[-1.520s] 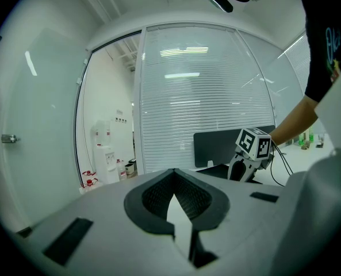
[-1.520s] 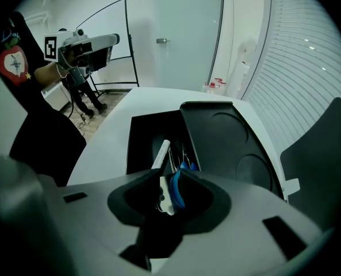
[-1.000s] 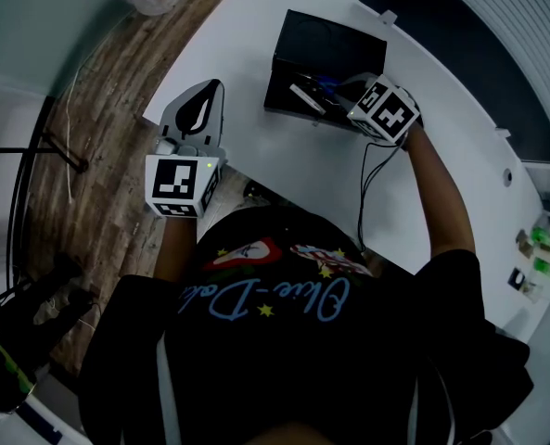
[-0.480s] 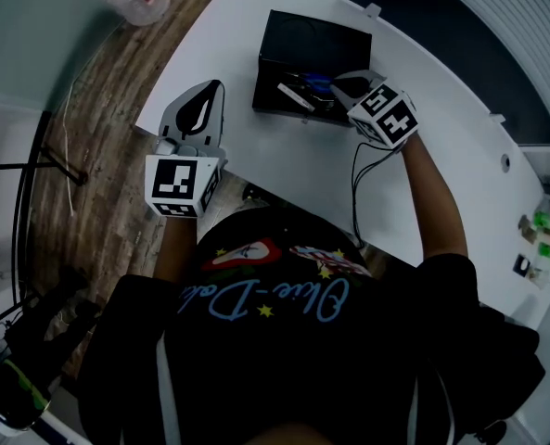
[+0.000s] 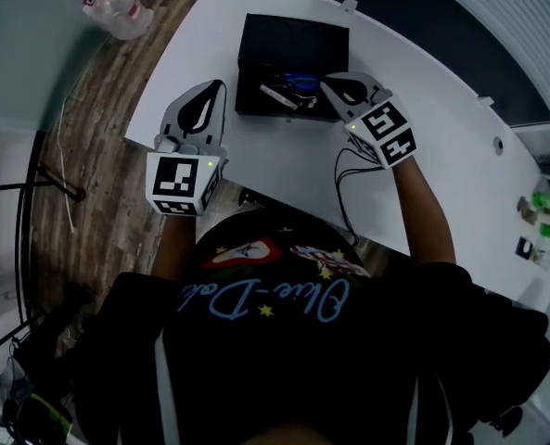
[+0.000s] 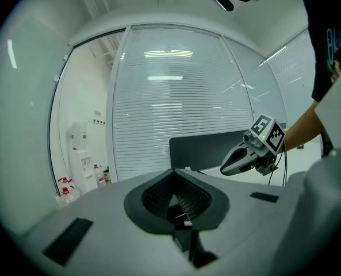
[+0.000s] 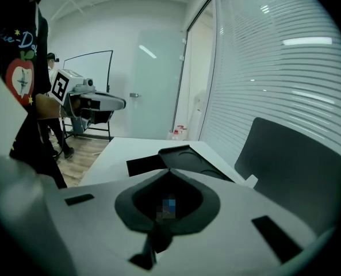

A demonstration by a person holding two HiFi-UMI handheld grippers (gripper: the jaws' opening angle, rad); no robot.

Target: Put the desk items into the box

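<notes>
the head view looks steeply down from above the person onto the white desk [image 5: 423, 128], taking in the black box [image 5: 293, 40], the left gripper [image 5: 217, 86] and the right gripper [image 5: 328, 82]. the left gripper view sits close behind its own jaws and faces almost level across the desk toward the slatted window wall [image 6: 176, 96], while the right gripper view sits equally close and tilts down over the desk. each gripper view catches the other gripper, and the right one shares the box with the head view.

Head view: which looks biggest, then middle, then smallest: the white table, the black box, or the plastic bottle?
1. white table
2. black box
3. plastic bottle; it lies farther off on the floor, so its real size is unsure.
</notes>
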